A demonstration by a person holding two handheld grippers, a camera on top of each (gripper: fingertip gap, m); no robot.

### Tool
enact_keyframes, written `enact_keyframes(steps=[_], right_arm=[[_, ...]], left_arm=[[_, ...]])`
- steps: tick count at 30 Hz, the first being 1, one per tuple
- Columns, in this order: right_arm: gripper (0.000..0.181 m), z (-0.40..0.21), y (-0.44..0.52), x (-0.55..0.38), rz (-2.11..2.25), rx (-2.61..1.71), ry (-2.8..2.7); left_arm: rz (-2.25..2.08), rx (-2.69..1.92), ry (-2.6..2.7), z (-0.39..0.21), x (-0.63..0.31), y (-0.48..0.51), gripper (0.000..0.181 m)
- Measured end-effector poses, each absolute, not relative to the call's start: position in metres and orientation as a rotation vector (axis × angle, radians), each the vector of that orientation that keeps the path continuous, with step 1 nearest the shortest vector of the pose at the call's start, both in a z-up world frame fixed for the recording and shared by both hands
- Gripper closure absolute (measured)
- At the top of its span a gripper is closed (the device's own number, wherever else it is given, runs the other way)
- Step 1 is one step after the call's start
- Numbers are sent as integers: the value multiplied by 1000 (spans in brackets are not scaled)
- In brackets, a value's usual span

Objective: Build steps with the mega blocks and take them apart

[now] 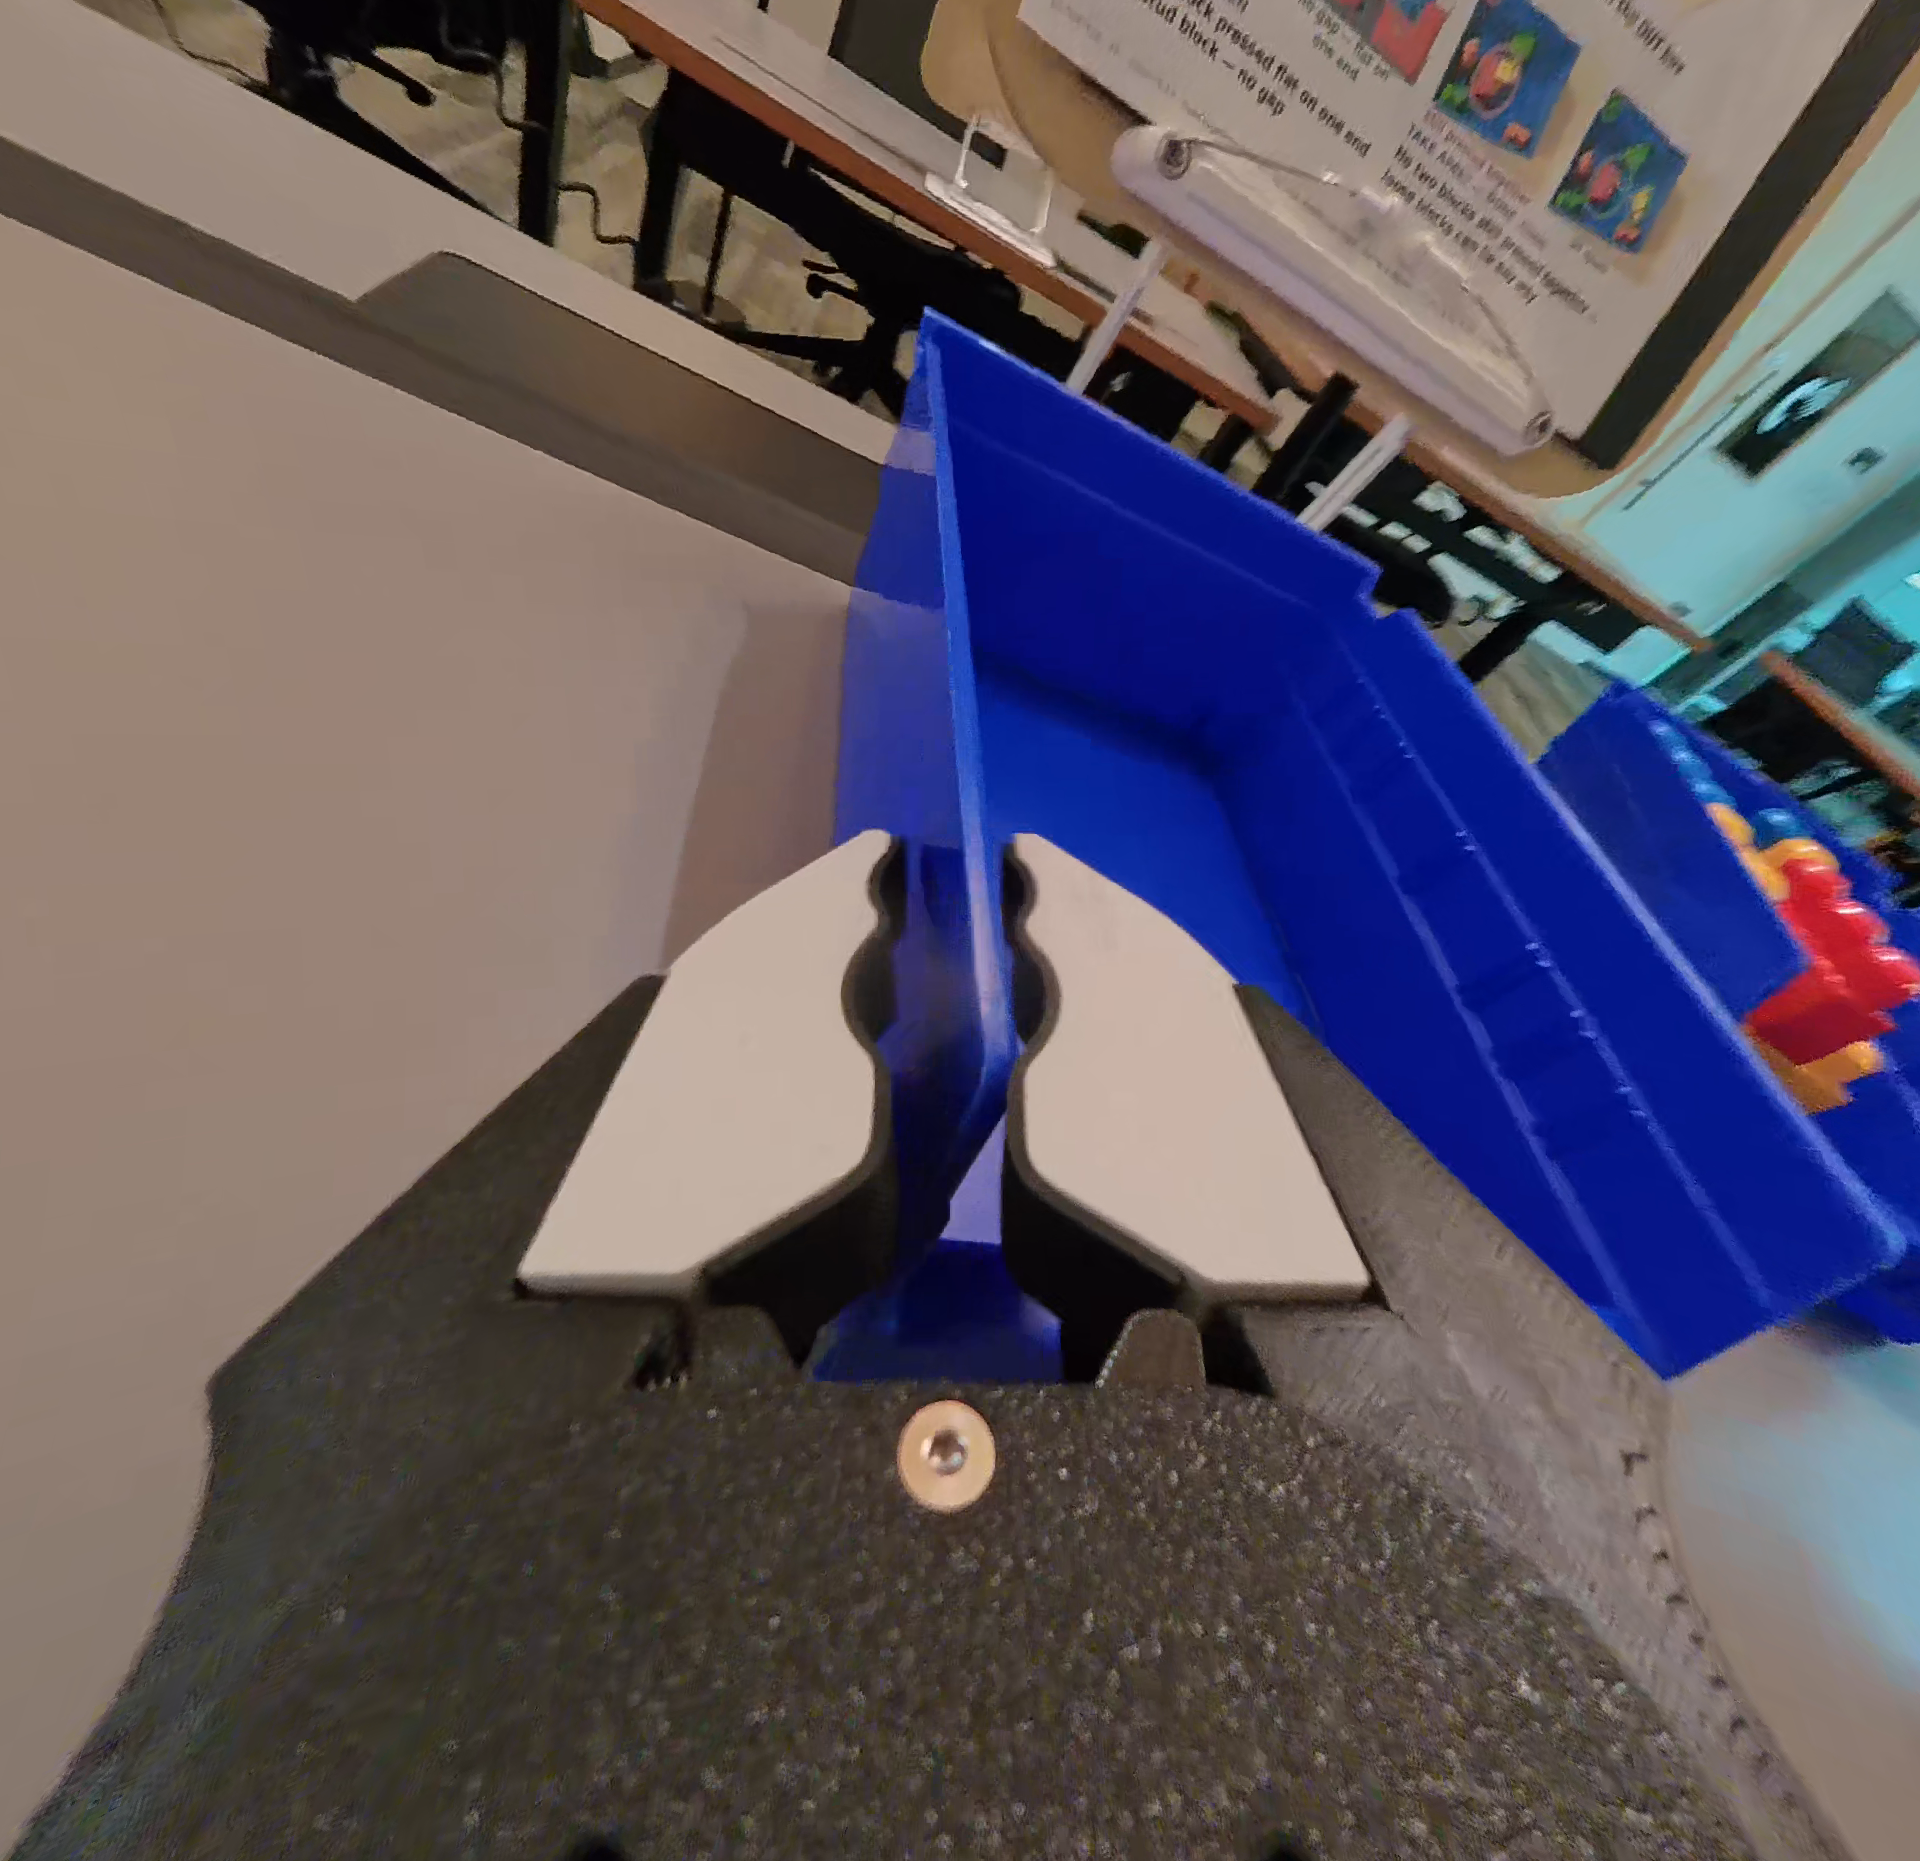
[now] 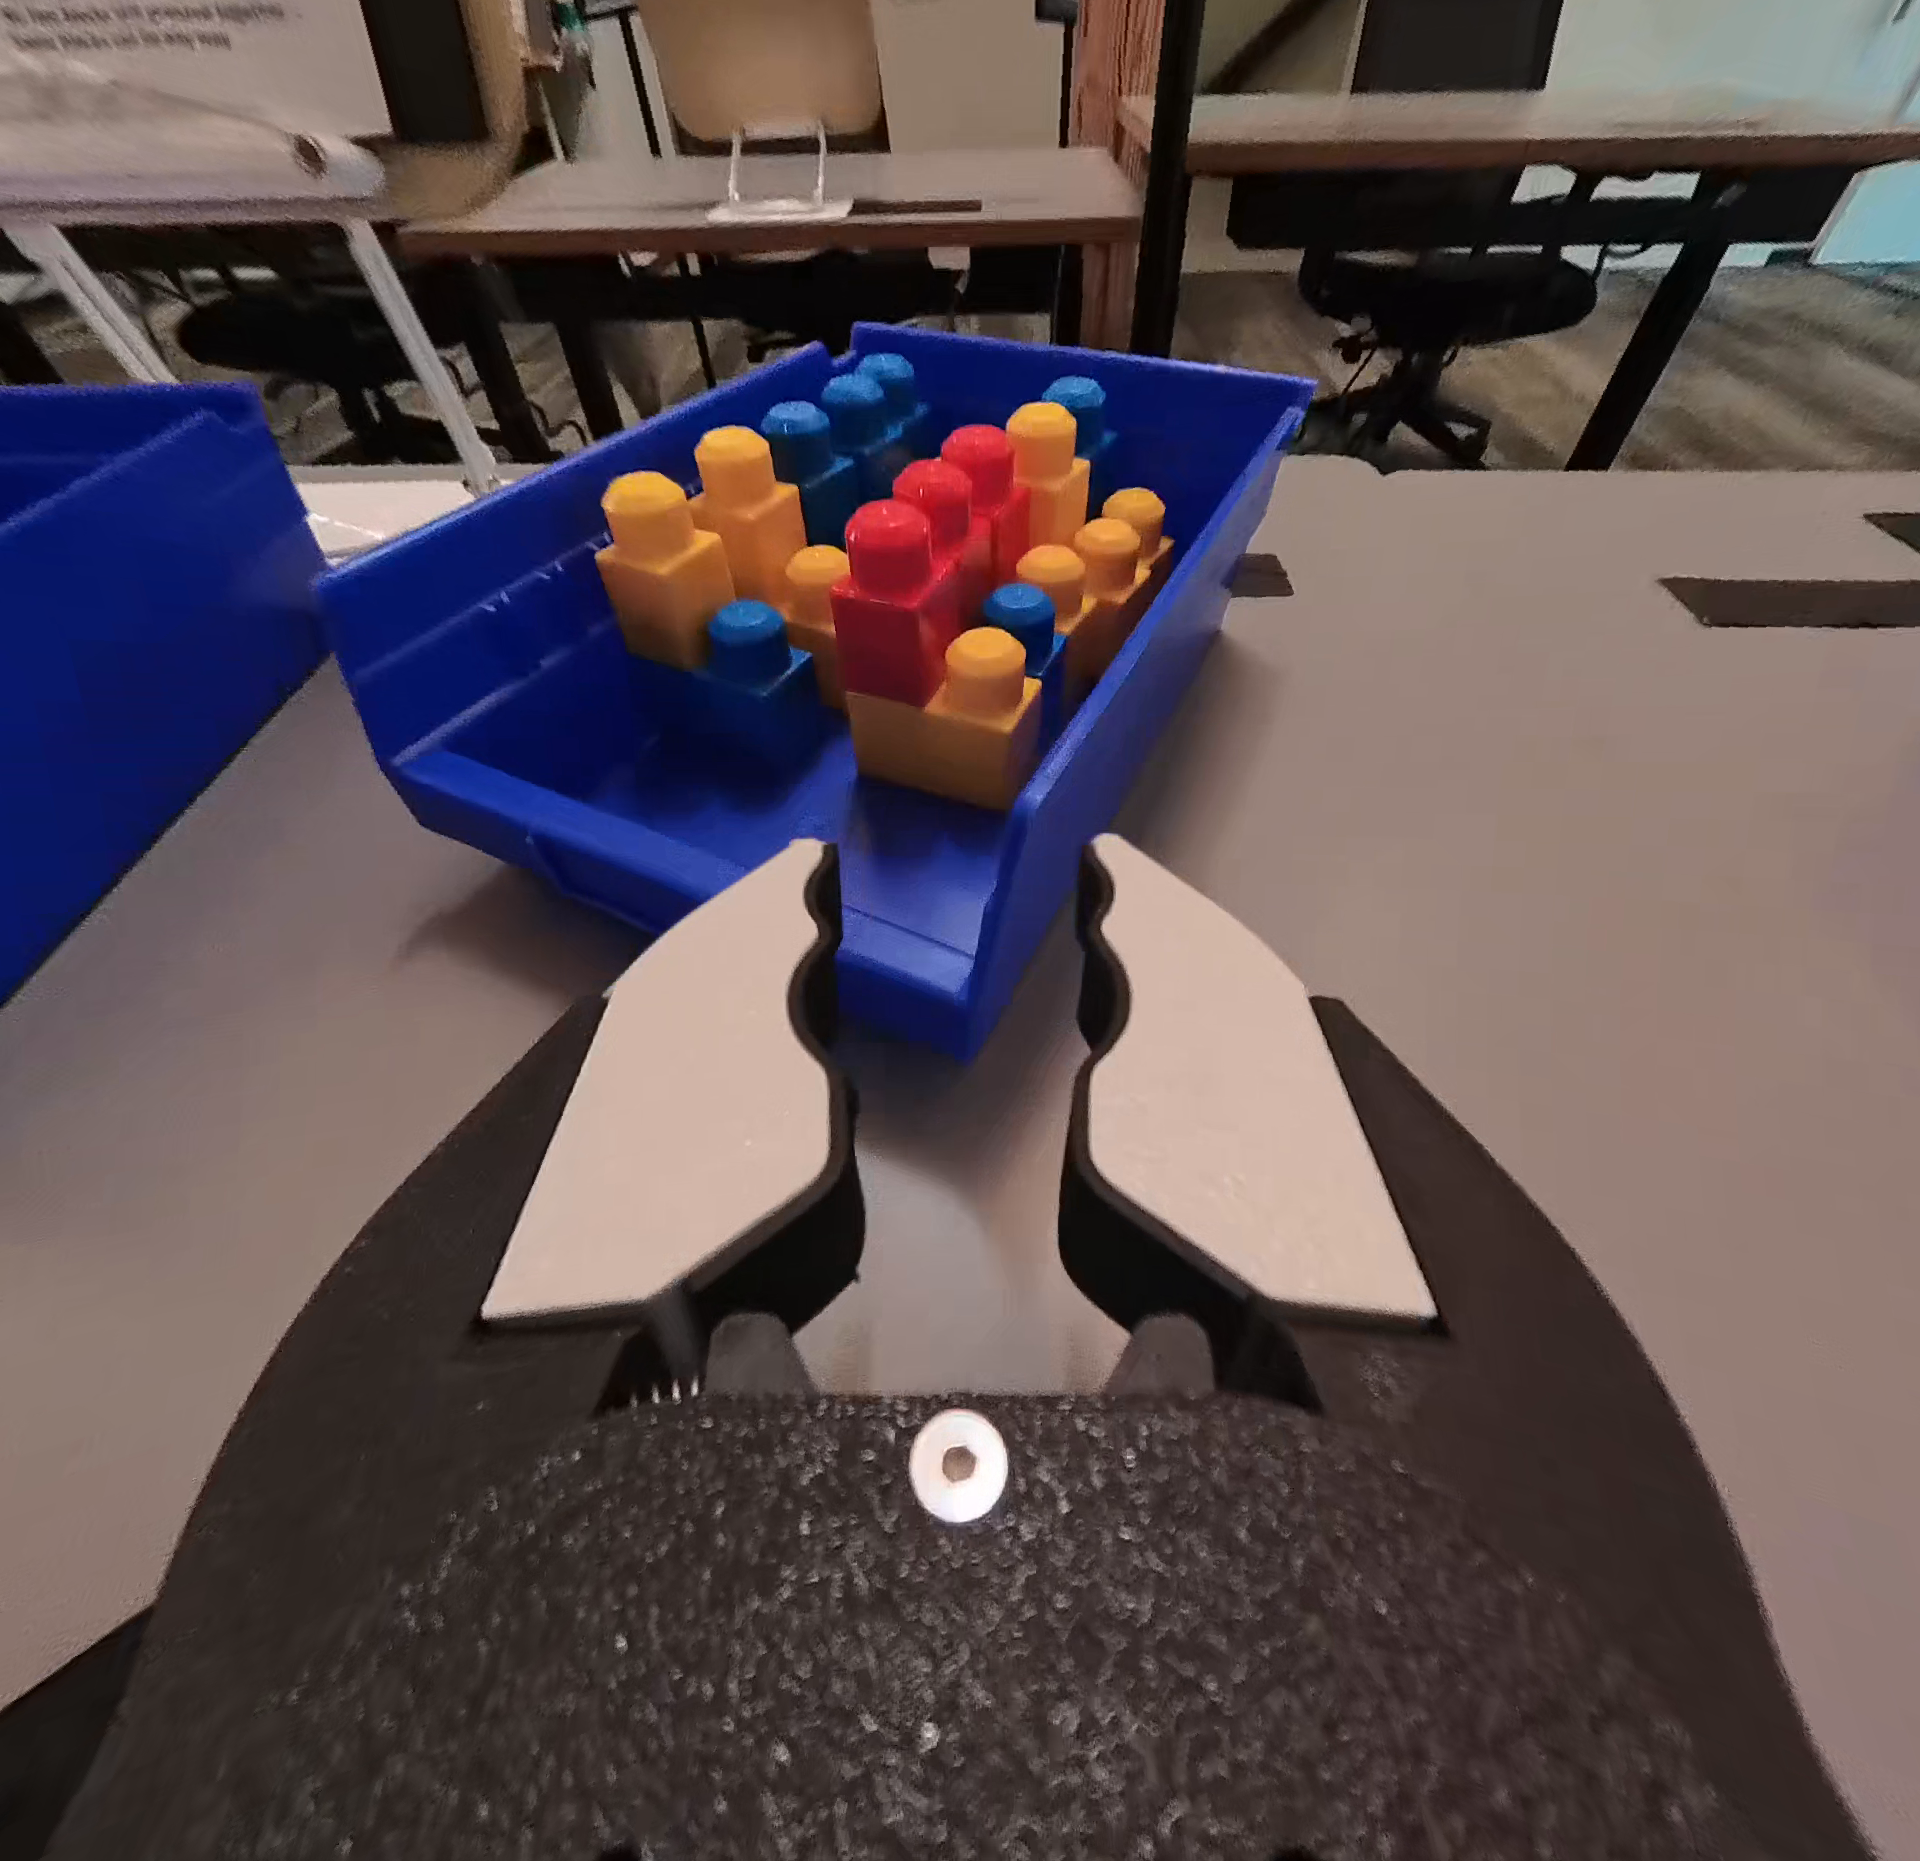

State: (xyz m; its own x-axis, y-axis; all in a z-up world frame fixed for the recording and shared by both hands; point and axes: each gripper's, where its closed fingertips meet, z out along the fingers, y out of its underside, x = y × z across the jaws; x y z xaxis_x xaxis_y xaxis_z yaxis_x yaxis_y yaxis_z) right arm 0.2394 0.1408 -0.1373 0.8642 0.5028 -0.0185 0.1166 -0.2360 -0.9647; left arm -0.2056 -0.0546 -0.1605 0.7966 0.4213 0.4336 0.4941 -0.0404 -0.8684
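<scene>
The left gripper (image 1: 951, 876) is seen clamped on the side wall of an empty blue bin (image 1: 1164, 668), its fingers (image 1: 748, 1042) drawn narrow with the thin blue wall pinched between them; the bin is viewed tilted in the left wrist view, standing on the grey tabletop (image 1: 364, 720); a second blue bin (image 1: 1662, 824) is glimpsed just beyond it at the right edge, with red and orange blocks showing inside, blurred

In the right wrist view, the right gripper (image 2: 956, 866) is held just above the grey tabletop (image 2: 1558, 876), fingers (image 2: 686, 1084) spread moderately apart and nothing held between them; the near corner of the full blue bin (image 2: 935, 938) is framed between the fingertips, whether touched or just short of them cannot be told; the mega blocks (image 2: 894, 585) are packed inside this bin: orange, red and blue pieces, studs up, with a red block (image 2: 899, 616) stacked on an orange block (image 2: 945, 741) at the front; the empty bin (image 2: 135, 616) is seen at the far left, near the full one but apart from it; dark tape strips (image 2: 1797, 601) are laid on the tabletop at the right
</scene>
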Motion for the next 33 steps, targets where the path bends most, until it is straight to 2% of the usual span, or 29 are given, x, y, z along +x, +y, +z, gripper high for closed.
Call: enact_keyframes(steps=[2, 5, 9, 13, 19, 23, 26, 29, 31, 32, 33], right_arm=[[138, -147, 152, 234, 385, -1833, -477], [136, -161, 174, 227, 395, -1918, -467], [155, -172, 197, 225, 310, -1950, -475], [170, -170, 192, 238, 296, -1941, -462], [178, -169, 142, 259, 315, -1946, -476], [178, -169, 107, 258, 318, -1936, -483], [178, -168, 97, 255, 318, -1931, -475], [178, -168, 93, 254, 327, -1926, -474], [178, -168, 90, 253, 339, -1922, -476], [178, -168, 90, 253, 335, -1919, -479], [178, -167, 89, 254, 325, -1916, -480]], left_arm=[[-136, -1635, -729, -158, -203, -54, 144], [-104, -1556, -691, -138, -203, -68, 135], [40, -1483, -520, -98, -186, -91, 140], [-41, -1476, -277, -77, -127, -100, 165], [-283, -1614, 4, -101, -7, -85, 153], [-332, -1725, 147, -128, 61, -61, 132], [-306, -1804, 178, -148, 83, -36, 125], [-269, -1870, 192, -161, 92, -10, 133], [-220, -1921, 212, -170, 94, 5, 145], [-156, -1927, 197, -171, 89, 11, 160], [-104, -1930, 204, -171, 85, 15, 166]])
